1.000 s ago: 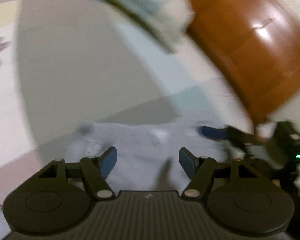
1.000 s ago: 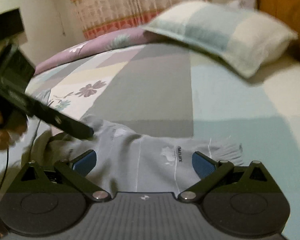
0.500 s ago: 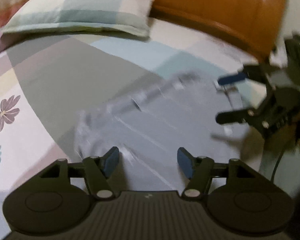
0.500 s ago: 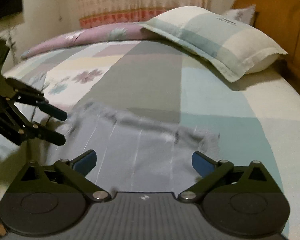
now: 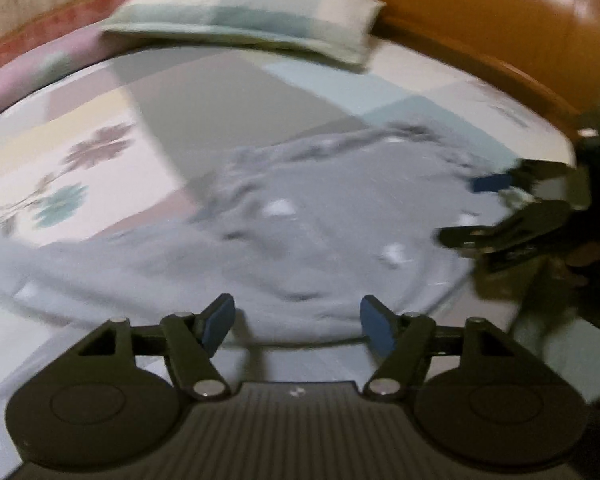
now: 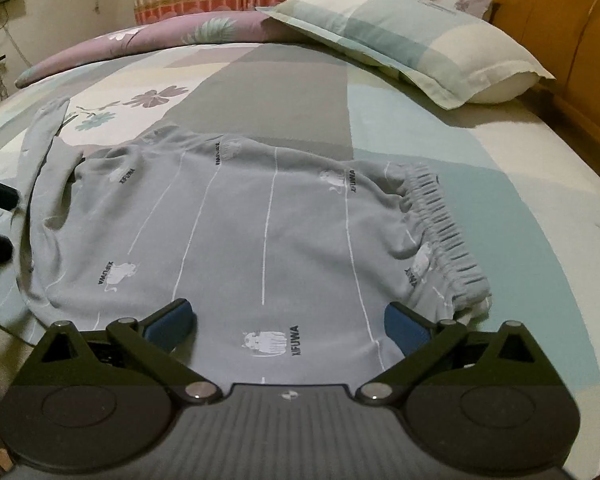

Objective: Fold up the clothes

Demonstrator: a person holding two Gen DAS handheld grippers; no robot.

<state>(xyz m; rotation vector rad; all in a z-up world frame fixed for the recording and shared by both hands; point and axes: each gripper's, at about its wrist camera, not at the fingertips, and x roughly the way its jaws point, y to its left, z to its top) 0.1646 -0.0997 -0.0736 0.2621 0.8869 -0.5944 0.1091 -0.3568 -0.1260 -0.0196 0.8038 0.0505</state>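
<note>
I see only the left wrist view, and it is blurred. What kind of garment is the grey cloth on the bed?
Observer: In the right wrist view it is a pair of grey trousers, lying flat, with thin white lines and small "XIFUWA" prints.
Operator: At which end is the waist?
Observer: The gathered elastic waistband is at the right end, on the same side as the pillow.
Operator: Does the right claw hold the cloth?
Observer: No. The right claw is open; its pads stand apart and do not pinch the cloth.
</note>
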